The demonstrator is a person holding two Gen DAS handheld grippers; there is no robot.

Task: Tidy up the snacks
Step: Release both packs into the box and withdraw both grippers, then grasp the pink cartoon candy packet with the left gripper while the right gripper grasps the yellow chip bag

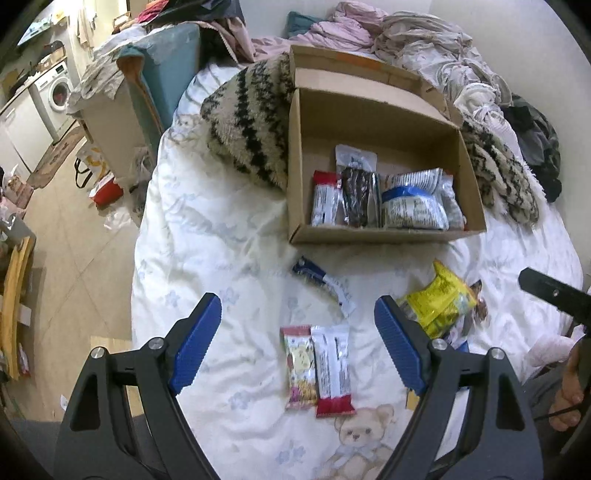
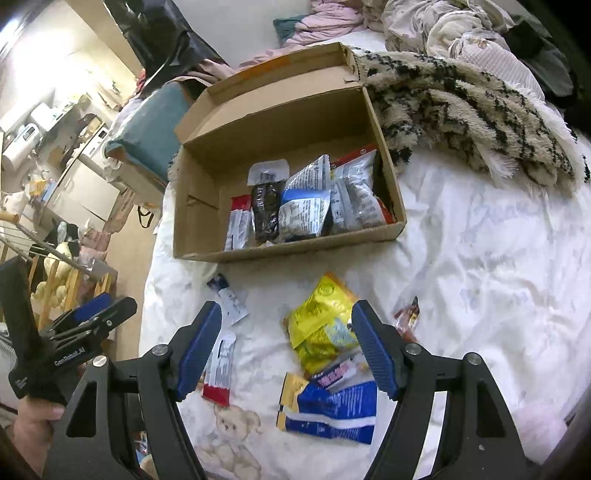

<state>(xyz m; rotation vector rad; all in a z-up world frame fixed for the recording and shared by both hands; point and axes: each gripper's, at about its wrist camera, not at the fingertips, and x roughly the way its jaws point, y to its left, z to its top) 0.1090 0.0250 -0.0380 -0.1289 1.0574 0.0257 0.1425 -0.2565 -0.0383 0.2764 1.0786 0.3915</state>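
Note:
An open cardboard box [image 1: 376,236] [image 2: 295,247] on the bed holds several snack packs. On the white duvet in front lie a red-and-white bar [image 1: 332,369] [image 2: 219,365], a pink bar [image 1: 301,367], a small blue-white pack [image 1: 325,284] [image 2: 231,301], a yellow bag [image 1: 439,301] [image 2: 321,325] and a blue-yellow bag [image 2: 332,406]. My left gripper [image 1: 297,328] is open and empty above the two bars. My right gripper [image 2: 286,338] is open and empty above the yellow bag.
A striped fuzzy blanket [image 1: 251,118] [image 2: 461,110] lies behind the box, with piled clothes [image 1: 388,29] at the back. The bed edge drops to the floor [image 1: 81,258] at left. A small brown wrapper [image 2: 408,317] lies right of the yellow bag.

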